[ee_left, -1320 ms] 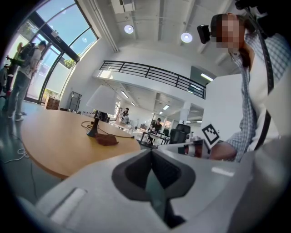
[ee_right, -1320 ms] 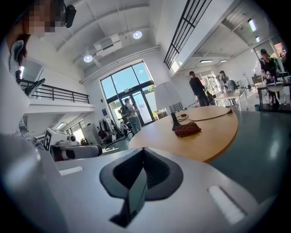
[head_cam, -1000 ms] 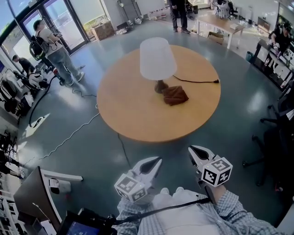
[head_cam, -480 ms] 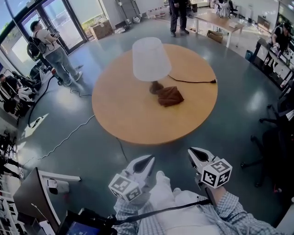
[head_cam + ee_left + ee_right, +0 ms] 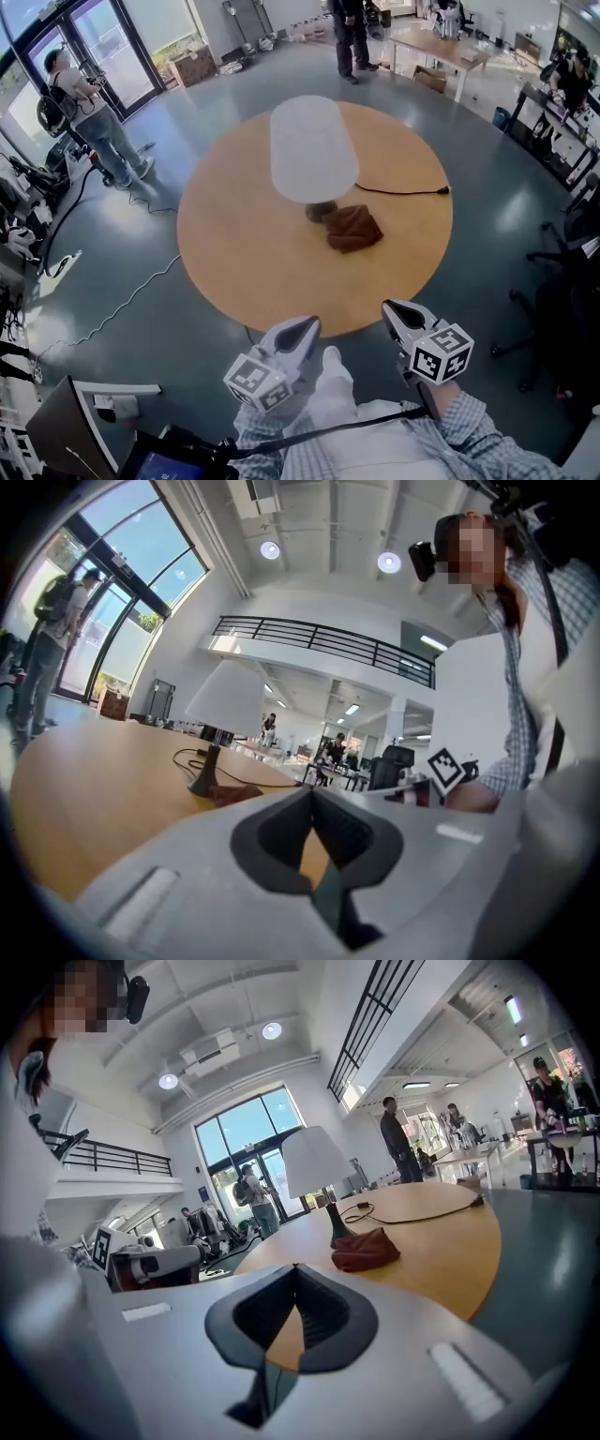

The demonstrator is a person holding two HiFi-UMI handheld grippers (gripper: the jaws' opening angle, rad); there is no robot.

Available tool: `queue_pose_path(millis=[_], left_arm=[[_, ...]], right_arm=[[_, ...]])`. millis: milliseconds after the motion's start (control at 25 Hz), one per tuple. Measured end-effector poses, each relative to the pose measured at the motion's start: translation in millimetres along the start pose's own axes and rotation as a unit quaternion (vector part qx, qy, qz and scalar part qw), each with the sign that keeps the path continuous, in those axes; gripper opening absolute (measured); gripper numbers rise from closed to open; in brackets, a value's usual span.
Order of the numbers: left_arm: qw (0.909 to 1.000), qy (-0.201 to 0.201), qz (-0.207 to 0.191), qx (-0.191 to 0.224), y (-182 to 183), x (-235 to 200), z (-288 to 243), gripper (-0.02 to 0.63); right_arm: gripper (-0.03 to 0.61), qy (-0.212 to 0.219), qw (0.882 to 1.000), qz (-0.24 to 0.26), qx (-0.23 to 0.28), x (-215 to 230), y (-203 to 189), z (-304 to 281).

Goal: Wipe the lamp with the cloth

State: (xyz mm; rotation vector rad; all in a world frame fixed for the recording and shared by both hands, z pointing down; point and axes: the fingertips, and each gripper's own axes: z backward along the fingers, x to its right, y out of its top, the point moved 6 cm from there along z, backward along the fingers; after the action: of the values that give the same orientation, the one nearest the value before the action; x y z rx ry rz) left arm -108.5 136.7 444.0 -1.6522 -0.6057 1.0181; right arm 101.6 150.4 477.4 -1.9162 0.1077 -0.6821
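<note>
**Head view: brown cloth lay at the lamp's foot, both grippers shut and empty**

The lamp (image 5: 314, 150) stood near the middle of the round wooden table (image 5: 234, 262), its wide white shade hiding most of the slim stem. The crumpled brown cloth (image 5: 353, 228) lay against the lamp's dark base (image 5: 320, 211), on the side nearer the person. A black power cord (image 5: 403, 192) trailed away from the lamp toward the table's far right edge.

The left gripper (image 5: 306, 330) and right gripper (image 5: 397, 315) were held well short of the lamp, off the table's near edge. Each gripper's own view showed its jaws closed together with nothing between them.

The cloth looked soft, light and limp. It would probably be best pinched at a raised fold on the side away from the lamp's base. The lamp seemed top-heavy and its shade thin, so wiping would likely call for light pressure, with the other gripper steadying the stem or base.
</note>
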Motion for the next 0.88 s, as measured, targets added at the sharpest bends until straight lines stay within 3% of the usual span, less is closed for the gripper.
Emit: queue_pose_path(millis=[240,440,880], left_arm=[[0.9996,-0.022,0.017,-0.008,14.4,-53.7,-23.0,0.005],[0.9986,-0.041,0.031,-0.014,15.4,-84.2,-38.9,0.005],[0.9951,-0.046,0.085,0.020,33.5,-112.2,-83.8,0.005]], right_arm=[[0.003,0.000,1.000,-0.015,0.016,5.6,41.5,-64.0],[0.003,-0.018,0.998,0.065,-0.013,8.9,51.3,-92.9],[0.003,-0.031,0.997,0.061,-0.046,40.9,68.2,-113.2]])
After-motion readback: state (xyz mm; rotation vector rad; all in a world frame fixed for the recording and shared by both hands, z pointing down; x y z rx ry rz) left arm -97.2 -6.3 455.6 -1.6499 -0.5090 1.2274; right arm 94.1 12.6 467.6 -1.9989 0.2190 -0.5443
